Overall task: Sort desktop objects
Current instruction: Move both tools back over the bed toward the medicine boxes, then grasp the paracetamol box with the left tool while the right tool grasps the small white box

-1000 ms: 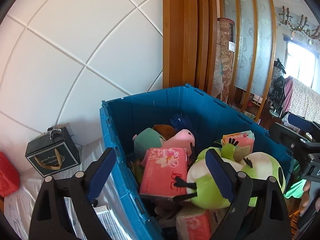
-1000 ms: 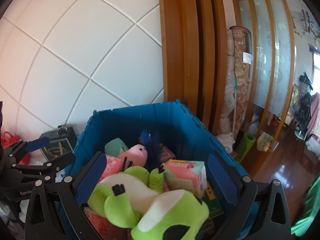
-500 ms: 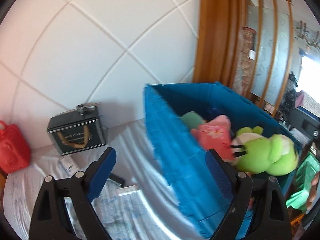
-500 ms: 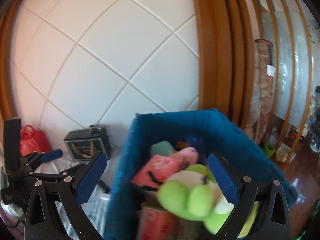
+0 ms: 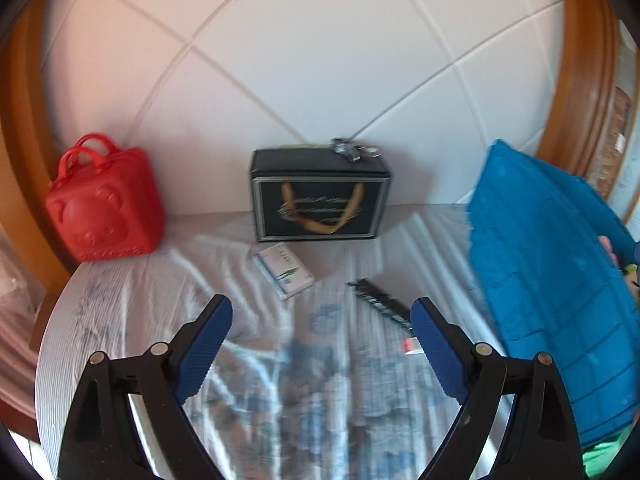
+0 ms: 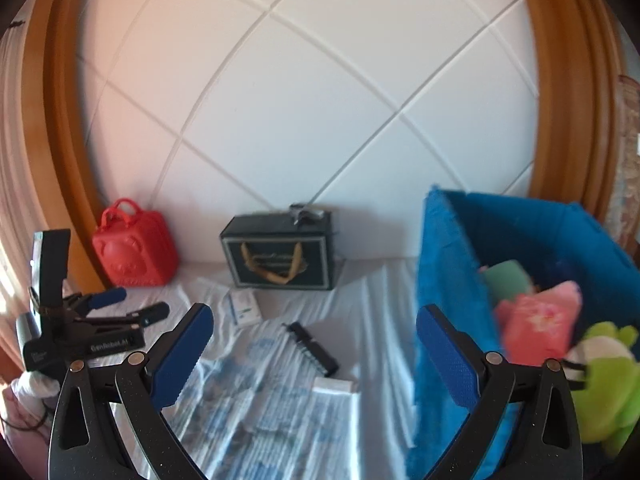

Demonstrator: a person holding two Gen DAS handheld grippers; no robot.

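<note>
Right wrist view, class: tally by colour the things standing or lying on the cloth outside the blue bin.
Red: 1, bear case
Black: 2, gift box, comb
White: 2, card box, flat packet
Total: 5

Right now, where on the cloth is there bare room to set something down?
Free: the wide left stretch of cloth, bordered by the red bag and the card box; also the strip between the black box and blue bin. Crowded: the middle, where card box, comb and a small packet lie close together.
</note>
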